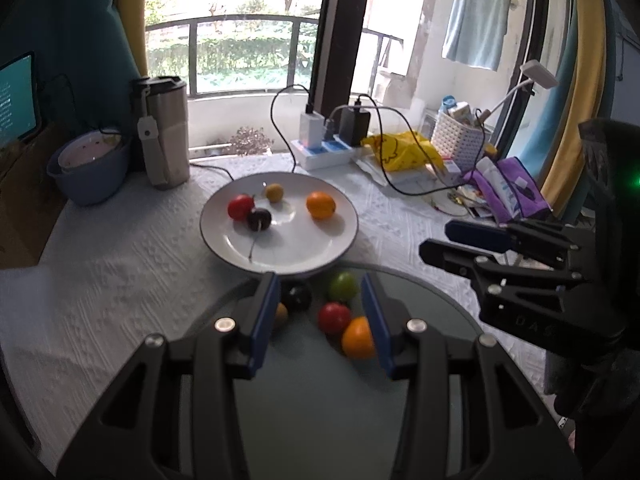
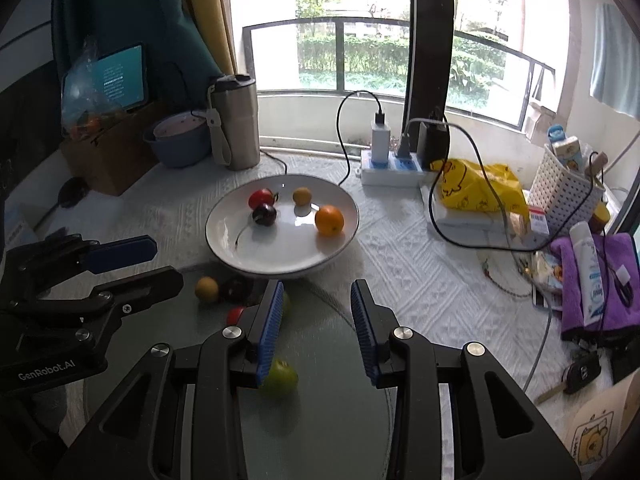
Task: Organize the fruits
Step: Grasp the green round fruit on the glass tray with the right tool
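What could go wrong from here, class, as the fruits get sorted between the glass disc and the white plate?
1. The round fruits on the smooth glass disc, such as the green fruit, could roll off if nudged.
2. The left hand-held gripper and right hand-held gripper hover close together, both open, and may collide.
3. The white plate overlaps the disc's edge, so bumping it could shift it.

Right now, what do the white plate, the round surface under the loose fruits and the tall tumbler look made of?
White round plate: likely glazed ceramic; glossy, window glare, thin dark rim.
Round grey-green tabletop disc: probably tinted glass; smooth, and the green round fruit seems faintly mirrored beneath itself.
Tall silver tumbler: looks like brushed stainless steel; matte metallic sheen, dark lid probably plastic.
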A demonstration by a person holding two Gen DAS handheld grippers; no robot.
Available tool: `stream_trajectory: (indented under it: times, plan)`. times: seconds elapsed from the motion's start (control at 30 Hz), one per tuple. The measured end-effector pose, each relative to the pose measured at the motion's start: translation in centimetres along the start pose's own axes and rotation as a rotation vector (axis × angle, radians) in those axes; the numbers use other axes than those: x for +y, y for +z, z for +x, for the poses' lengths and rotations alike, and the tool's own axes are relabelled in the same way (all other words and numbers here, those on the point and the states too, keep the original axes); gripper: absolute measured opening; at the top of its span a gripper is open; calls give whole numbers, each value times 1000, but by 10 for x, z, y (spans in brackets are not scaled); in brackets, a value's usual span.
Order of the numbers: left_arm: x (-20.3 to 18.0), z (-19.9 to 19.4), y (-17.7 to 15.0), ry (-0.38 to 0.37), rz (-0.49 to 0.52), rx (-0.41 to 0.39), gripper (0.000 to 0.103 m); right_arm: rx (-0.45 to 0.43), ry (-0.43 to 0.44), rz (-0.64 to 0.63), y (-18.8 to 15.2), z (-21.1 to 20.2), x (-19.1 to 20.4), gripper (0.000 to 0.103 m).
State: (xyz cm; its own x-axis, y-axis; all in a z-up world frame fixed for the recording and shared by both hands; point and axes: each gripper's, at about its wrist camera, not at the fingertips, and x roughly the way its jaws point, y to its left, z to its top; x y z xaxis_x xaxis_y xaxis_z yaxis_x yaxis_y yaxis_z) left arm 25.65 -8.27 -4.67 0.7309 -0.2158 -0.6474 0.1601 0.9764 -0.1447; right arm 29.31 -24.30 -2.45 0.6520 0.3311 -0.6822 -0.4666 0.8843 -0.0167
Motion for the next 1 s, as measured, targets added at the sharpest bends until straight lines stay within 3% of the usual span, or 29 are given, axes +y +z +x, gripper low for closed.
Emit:
stream_trajectory:
  times: [0.47,0.87,0.97,1.0]
  plan:
    - [-21,16,-32,12,-1,83,45,47,59,32,-42,7,-4,37]
    - [-15,22,-47,10,-23,119,46,102,142,19,-54,22,6,39]
    - [-11,21,-50,11,-25,124,48,104,151,15,-54,26,8,40]
    - [-10,20,-51,12,-28,125,53,107,154,15,-54,27,9,40]
